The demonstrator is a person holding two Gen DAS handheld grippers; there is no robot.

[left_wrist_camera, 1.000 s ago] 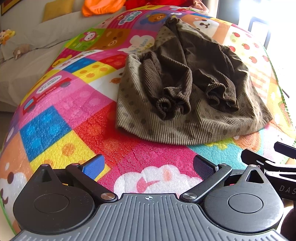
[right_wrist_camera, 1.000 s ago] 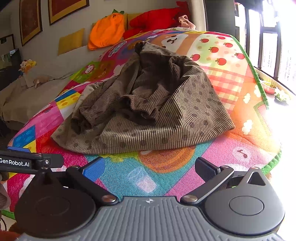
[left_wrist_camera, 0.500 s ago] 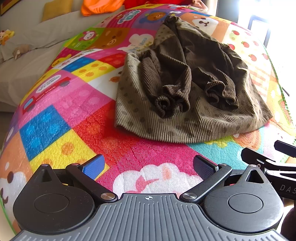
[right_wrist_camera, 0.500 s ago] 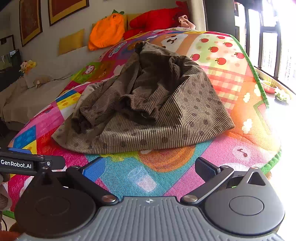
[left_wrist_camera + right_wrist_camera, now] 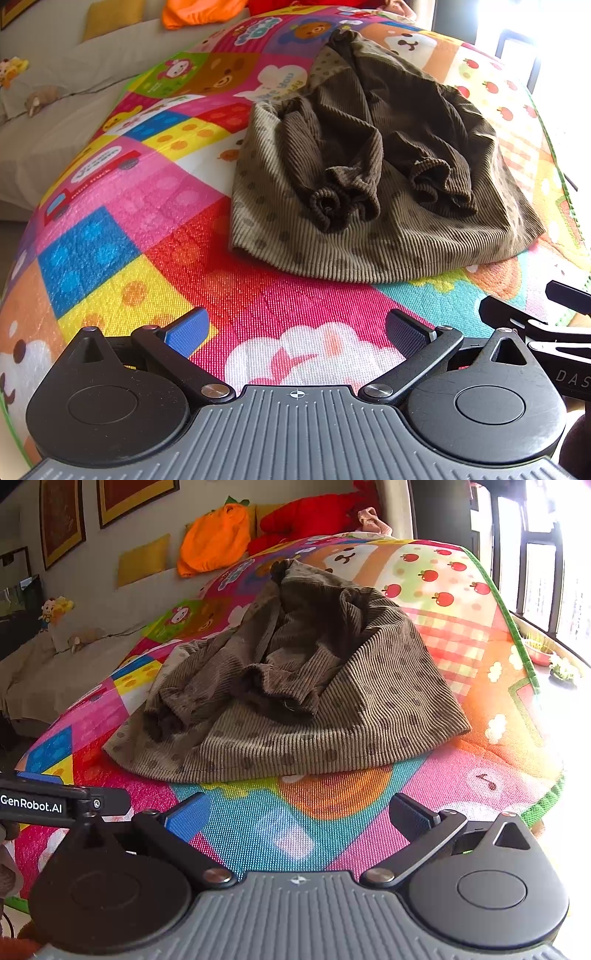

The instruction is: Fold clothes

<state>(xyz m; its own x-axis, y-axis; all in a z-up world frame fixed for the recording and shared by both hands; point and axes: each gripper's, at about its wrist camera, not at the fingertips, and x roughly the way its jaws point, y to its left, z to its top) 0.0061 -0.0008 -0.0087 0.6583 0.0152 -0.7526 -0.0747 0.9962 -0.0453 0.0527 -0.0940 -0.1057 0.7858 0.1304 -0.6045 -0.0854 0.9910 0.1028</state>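
Note:
A brown corduroy garment with dots (image 5: 373, 177) lies crumpled on a colourful play mat (image 5: 122, 229), both sleeves bunched on top with their cuffs pointing toward me. The same garment (image 5: 295, 686) shows in the right wrist view, its hem nearest the camera. My left gripper (image 5: 297, 330) is open above the mat, short of the hem, with nothing between its fingers. My right gripper (image 5: 299, 812) is also open, just short of the hem over the mat (image 5: 461, 635). The right gripper's body (image 5: 554, 332) shows at the right edge of the left wrist view.
A pale sofa (image 5: 55, 122) with yellow cushions and small soft toys runs along the left. Orange and red plush cushions (image 5: 218, 539) sit at the mat's far end. Windows and a sill with a small bowl (image 5: 539, 653) are on the right.
Both grippers have crept slightly closer to the garment, which has not moved. Both stay open.

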